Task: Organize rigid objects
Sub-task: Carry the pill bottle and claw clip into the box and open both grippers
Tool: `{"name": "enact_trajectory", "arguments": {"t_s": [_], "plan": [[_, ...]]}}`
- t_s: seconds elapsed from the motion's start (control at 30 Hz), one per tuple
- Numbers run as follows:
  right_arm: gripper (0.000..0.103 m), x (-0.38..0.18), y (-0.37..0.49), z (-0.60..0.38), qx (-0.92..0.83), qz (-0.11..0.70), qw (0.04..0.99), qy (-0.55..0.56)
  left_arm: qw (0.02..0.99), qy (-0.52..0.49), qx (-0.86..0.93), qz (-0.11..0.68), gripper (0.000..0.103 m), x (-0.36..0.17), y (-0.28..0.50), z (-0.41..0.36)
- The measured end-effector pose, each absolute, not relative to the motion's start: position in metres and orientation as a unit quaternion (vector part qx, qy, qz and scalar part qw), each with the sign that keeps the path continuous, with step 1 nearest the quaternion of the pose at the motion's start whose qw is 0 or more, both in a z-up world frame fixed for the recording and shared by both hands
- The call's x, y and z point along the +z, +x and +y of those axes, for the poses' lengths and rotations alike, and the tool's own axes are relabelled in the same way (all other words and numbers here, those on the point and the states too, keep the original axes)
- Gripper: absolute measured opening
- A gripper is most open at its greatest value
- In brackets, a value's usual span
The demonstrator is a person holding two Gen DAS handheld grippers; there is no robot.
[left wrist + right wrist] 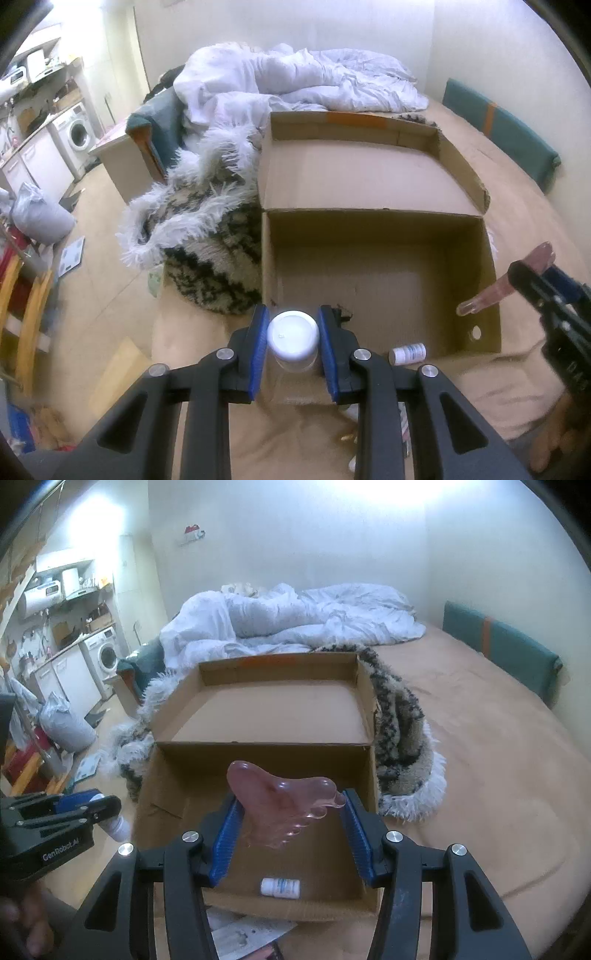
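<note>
An open cardboard box [369,225] sits on the bed, its lid flap folded back; it also shows in the right wrist view [184,779]. My left gripper [293,332] is shut on a clear jar with a white lid [293,335], held over the box's near left corner. My right gripper [288,812] is shut on a pink foot-shaped scraping tool [280,801], held above the box; it shows in the left wrist view [506,284] over the right wall. A small white bottle [280,887] lies inside the box by the near wall, also seen from the left wrist [407,353].
A fluffy black-and-white blanket [207,251] lies left of the box, a white duvet [295,81] behind it. Tan bedsheet [498,775] spreads to the right. Papers [243,934] lie on the bed in front of the box. A washing machine [77,133] and clutter stand far left.
</note>
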State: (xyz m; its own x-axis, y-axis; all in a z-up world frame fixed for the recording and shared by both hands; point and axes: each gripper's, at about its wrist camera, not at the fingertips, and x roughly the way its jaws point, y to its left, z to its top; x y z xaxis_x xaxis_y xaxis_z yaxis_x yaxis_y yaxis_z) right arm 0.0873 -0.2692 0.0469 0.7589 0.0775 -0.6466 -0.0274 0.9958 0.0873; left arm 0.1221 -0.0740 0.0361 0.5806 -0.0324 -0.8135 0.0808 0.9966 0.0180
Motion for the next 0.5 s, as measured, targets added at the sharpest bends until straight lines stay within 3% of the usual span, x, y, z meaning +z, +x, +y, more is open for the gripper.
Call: {"name": "enact_trajectory", "arguments": {"t_s": [0.5], "plan": [[0.056,-0.02,0.135,-0.275,0.029,0.427,0.901,0.067,0.871,0.075,-0.014,0.485,0.024,-0.03,0.156,-0.105]]}}
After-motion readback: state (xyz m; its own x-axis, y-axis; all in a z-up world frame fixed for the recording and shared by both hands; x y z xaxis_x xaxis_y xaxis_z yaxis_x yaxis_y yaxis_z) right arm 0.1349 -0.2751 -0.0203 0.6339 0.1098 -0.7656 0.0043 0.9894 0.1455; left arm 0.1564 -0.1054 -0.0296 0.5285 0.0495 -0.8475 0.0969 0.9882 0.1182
